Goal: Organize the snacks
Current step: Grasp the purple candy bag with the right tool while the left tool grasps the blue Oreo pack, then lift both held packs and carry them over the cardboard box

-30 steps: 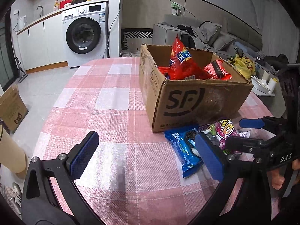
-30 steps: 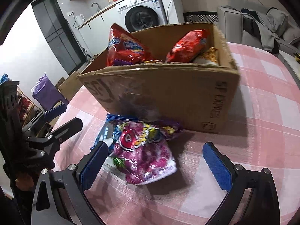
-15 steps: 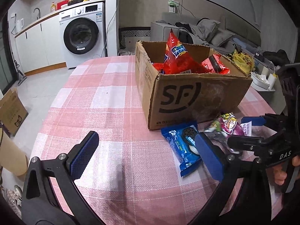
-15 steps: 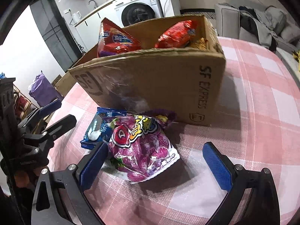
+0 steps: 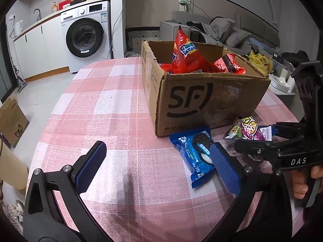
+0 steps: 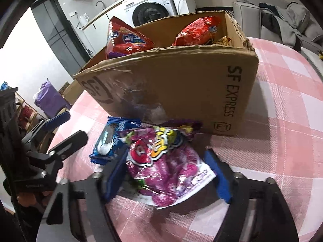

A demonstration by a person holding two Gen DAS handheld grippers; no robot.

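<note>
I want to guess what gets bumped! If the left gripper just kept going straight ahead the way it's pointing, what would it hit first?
Probably just the pink checked tablecloth. The left gripper is open with nothing between its fingers. The cardboard box and blue cookie pack lie off to its right, though depth is hard to judge.
</note>
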